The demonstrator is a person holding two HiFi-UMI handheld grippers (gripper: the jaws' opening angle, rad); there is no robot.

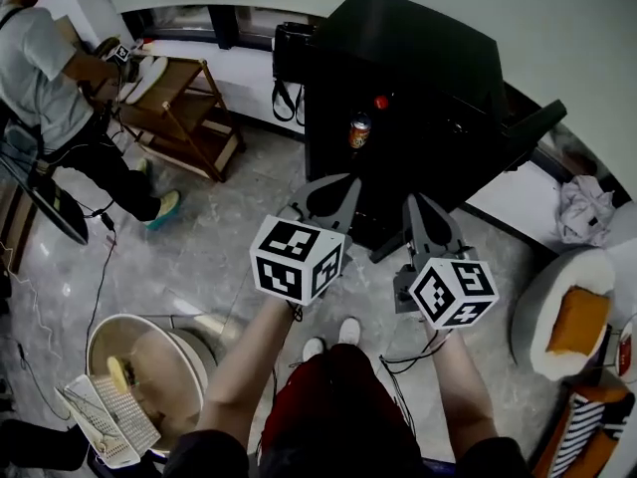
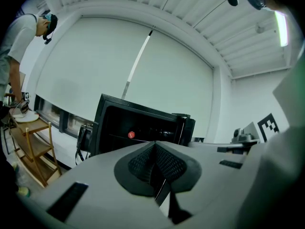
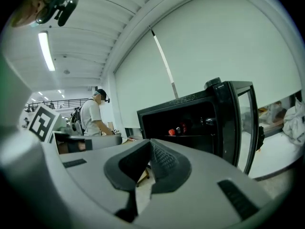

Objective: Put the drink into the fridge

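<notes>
A person [image 1: 50,68] and a wooden rack [image 1: 184,118] stand well left of the fridge [image 1: 418,53]. The drink [image 1: 359,130] stands inside the fridge, whose door [image 1: 528,127] is open. The left gripper [image 1: 323,195] and right gripper [image 1: 426,222], both clenched on nothing, hover in front of the fridge, apart from the drink.

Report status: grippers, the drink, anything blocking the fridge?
Left gripper shut, empty. Right gripper shut, empty. Drink standing inside fridge, door open. Nothing in the way.

left hand-held gripper [image 1: 325,197] and right hand-held gripper [image 1: 422,217] side by side, forearms outstretched, both jaws together, empty
</notes>
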